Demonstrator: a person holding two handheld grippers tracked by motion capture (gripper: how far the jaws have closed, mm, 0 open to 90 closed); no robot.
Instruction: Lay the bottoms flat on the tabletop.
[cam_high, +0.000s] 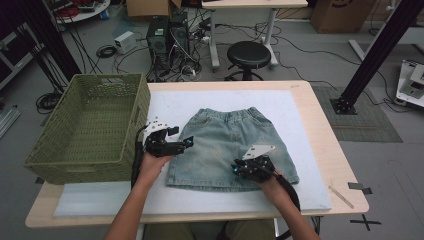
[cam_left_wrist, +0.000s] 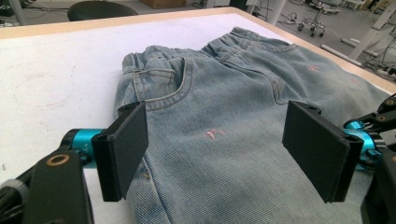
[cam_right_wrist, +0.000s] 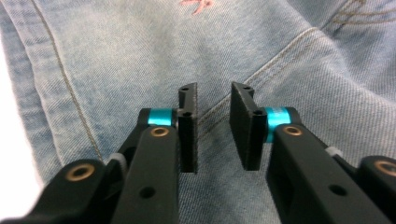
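Note:
A pair of light-blue denim shorts (cam_high: 225, 145) lies flat on the white mat (cam_high: 300, 115), waistband toward the far side. My left gripper (cam_high: 182, 137) hovers at the shorts' left edge. In the left gripper view its jaws (cam_left_wrist: 217, 112) stand wide open over the front pocket area of the shorts (cam_left_wrist: 233, 154), with nothing pinched. My right gripper (cam_high: 235, 170) is over the lower right leg near the hem. In the right gripper view its jaws (cam_right_wrist: 214, 91) stand close together, a narrow gap between the pads, just above a seam of the shorts (cam_right_wrist: 280, 56).
A green woven basket (cam_high: 85, 165) stands at the table's left, close beside the left hand. The wooden table edge (cam_high: 330, 150) borders the mat on the right. A black stool (cam_high: 248, 54) and computer towers sit on the floor beyond the table.

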